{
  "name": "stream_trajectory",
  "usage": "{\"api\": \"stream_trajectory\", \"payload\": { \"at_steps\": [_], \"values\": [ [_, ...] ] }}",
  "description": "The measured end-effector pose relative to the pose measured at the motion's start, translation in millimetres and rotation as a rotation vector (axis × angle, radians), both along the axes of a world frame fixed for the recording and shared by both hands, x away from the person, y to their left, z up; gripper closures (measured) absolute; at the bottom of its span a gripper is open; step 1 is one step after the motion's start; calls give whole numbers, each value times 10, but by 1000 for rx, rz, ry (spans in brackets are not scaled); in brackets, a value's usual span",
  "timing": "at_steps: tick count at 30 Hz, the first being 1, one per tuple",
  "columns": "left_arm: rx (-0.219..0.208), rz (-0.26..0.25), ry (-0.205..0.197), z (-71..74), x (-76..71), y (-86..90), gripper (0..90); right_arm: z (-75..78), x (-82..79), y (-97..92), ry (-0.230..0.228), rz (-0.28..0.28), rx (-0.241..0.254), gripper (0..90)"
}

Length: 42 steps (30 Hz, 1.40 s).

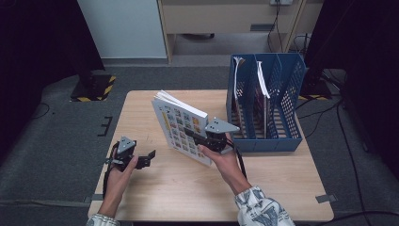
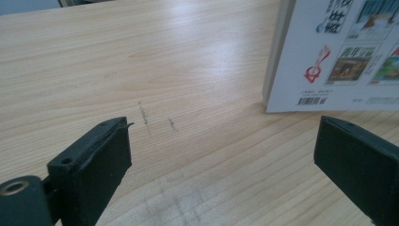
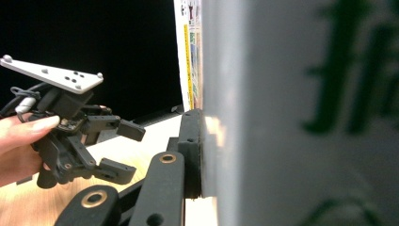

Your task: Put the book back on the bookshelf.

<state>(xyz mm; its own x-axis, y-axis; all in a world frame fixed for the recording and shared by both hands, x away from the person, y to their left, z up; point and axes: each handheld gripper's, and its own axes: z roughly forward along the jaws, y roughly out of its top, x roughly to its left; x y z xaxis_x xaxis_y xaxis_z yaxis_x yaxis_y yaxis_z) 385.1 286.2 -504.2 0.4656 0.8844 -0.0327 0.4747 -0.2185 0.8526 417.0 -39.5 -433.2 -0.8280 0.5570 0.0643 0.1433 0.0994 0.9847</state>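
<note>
Jaws first: R gripper (image 1: 200, 137) is clamped on the book (image 1: 181, 127) — in the right gripper view a black jaw lies flat against the cover (image 3: 301, 113). L gripper (image 1: 149, 156) has its jaws spread wide w/ nothing between them, just bare table (image 2: 141, 61) in the left gripper view.

We read the book as standing tilted on its lower edge, mid-table, its face w/ the picture grid turned toward the person. Long axis runs up and away, page block at top. One lower corner w/ the barcode (image 2: 313, 100) rests on the wood.

Blue file rack (image 1: 266, 106) sits just beyond and right of the book — near, not touching as far as we can tell. Slots open upward; some already hold papers.

Key relation: rack lies to the R hand's side, L gripper is well apart on the far side of the book. So R hand is nearer for a move into a slot; book likely needs turning spine-on to the slot line.
</note>
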Motion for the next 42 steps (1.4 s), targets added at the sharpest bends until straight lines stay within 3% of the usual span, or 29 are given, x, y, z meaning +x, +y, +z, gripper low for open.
{"api": "stream_trajectory", "payload": {
  "at_steps": [10,42],
  "values": [
    [51,29,4,-43,3,-22,46,16,15,-15,-6,-7,-9,739],
    [104,56,11,-106,35,-80,47,128,17,-154,-13,-47,21,739]
  ]
}}
